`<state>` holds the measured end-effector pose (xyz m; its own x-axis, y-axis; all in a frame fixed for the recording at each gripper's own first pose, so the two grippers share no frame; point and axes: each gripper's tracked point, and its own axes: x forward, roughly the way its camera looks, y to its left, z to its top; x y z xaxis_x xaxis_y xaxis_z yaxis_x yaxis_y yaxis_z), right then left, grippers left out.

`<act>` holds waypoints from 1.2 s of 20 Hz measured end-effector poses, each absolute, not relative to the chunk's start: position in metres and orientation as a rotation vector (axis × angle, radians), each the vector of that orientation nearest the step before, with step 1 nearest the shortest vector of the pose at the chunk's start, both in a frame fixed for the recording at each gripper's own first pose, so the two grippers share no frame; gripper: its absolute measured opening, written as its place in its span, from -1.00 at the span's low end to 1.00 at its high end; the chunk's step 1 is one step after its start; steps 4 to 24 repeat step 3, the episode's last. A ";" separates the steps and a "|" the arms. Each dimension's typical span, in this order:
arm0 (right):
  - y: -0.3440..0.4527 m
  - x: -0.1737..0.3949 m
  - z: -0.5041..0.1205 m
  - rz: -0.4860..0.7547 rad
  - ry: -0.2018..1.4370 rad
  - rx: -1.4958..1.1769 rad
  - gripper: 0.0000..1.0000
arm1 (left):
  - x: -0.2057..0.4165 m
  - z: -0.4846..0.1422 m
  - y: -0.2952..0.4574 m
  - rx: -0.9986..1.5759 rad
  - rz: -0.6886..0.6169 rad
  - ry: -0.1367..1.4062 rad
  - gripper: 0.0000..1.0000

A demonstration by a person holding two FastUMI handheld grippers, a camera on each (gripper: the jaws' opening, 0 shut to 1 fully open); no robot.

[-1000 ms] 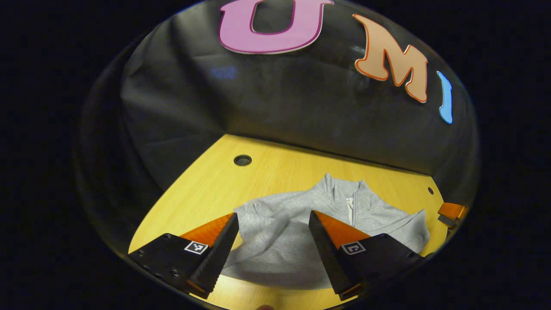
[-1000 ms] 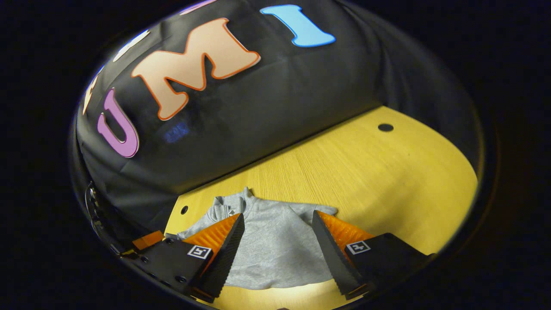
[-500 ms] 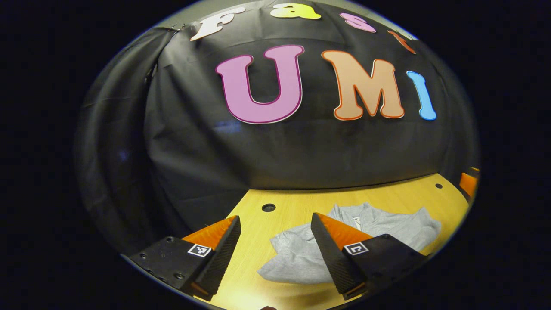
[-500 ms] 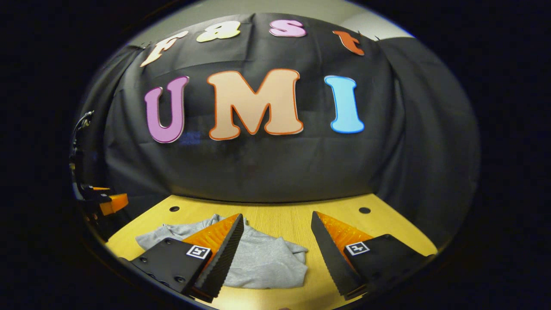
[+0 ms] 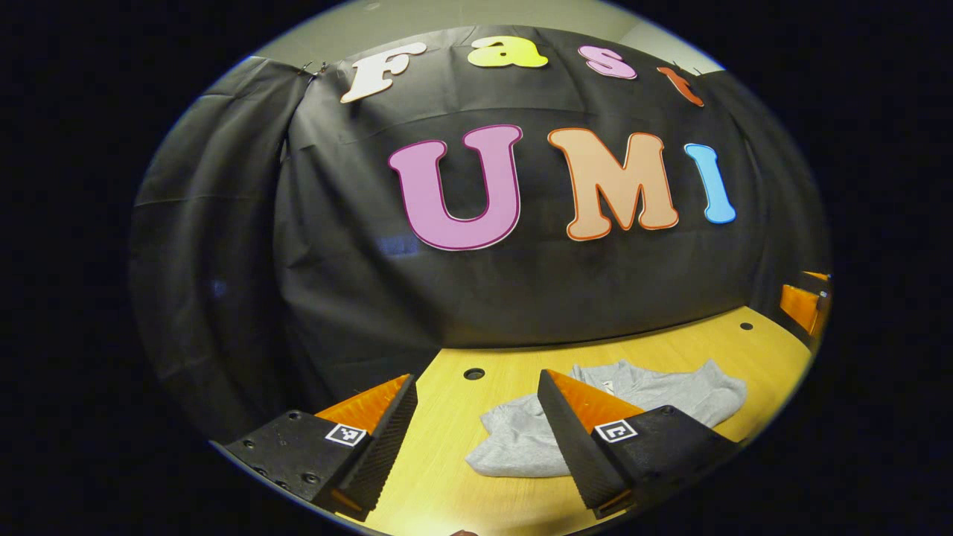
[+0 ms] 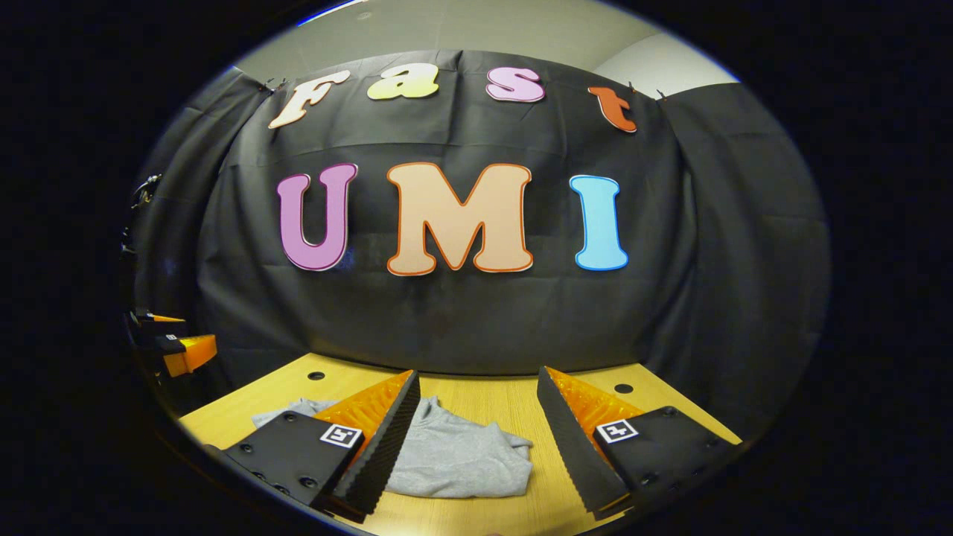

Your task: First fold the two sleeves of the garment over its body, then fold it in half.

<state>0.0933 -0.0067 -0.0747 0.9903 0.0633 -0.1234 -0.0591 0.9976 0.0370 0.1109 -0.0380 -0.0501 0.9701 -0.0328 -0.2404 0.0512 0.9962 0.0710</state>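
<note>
The yellow wooden surface (image 5: 447,476) carries the grey garment (image 5: 655,391), which lies flat as a compact bundle, its collar and zipper toward the booth's wall; in the right gripper view the same garment (image 6: 461,461) shows a rounded, doubled edge on the near right side, and no sleeve stretches out from the body; so I judge that the folding is done, or almost done, and the step in hand is a pulling away from the cloth, though I cannot tell for sure if the half fold is complete.

The left gripper (image 5: 476,439) stands wide open with nothing between its jaws; it hovers above the surface, and the garment lies ahead of it and to its right, partly hidden behind its right finger, not touching it as far as I can see; the right gripper (image 6: 476,439) is also spread wide and holds nothing; the garment lies ahead and to its left, partly behind its left finger.

If any move remains, it calls only for a check that the edges lie even, and for keeping both grippers apart from the cloth so that the fold is not dragged open.
</note>
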 end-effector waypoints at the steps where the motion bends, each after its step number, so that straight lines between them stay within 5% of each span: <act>1: -0.004 0.091 -0.071 0.064 0.116 0.035 0.96 | 0.108 -0.046 -0.038 0.074 -0.046 0.231 0.89; 24: -0.002 0.087 -0.064 0.073 0.100 0.033 0.96 | 0.108 -0.039 -0.036 0.071 -0.048 0.209 0.89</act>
